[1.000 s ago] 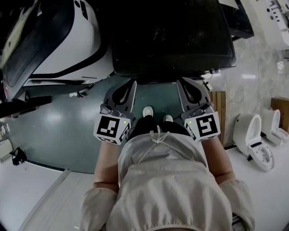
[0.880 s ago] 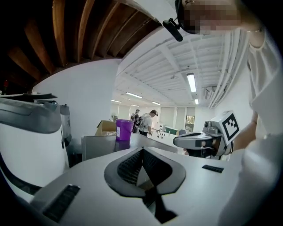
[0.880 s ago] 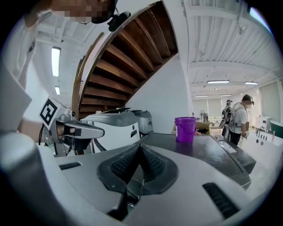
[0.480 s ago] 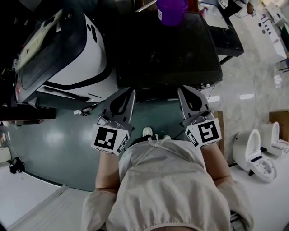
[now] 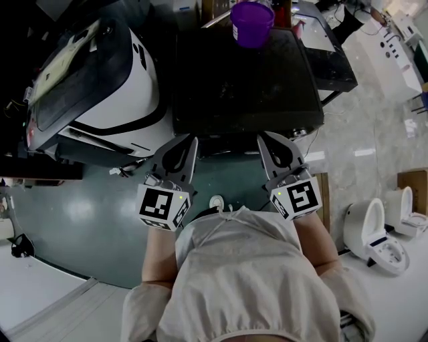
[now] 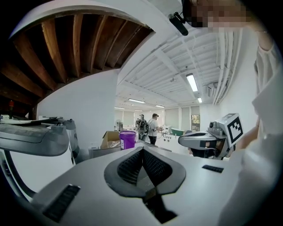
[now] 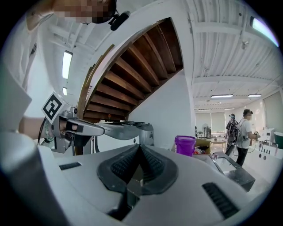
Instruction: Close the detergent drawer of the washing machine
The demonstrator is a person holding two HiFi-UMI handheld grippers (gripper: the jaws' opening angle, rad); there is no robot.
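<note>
A black-topped machine (image 5: 241, 73) stands straight ahead in the head view, and I cannot make out its detergent drawer. Both grippers hover just short of its near edge, level with each other. My left gripper (image 5: 189, 137) points at the machine's left front corner, jaws shut and empty. My right gripper (image 5: 262, 136) points at the right front part, also shut with nothing held. In the left gripper view the jaws (image 6: 142, 149) meet at the tip; the right gripper view (image 7: 139, 145) shows the same.
A purple cup (image 5: 252, 20) sits at the far edge of the black top. A white machine with a dark lid (image 5: 93, 80) stands to the left. Toilets (image 5: 374, 234) line the right side. People (image 7: 245, 132) stand far off; a wooden stair underside (image 7: 132, 66) hangs overhead.
The head view has tilted up, bringing the whole black top and the purple cup into sight. Both grippers stay shut, side by side before the body.
</note>
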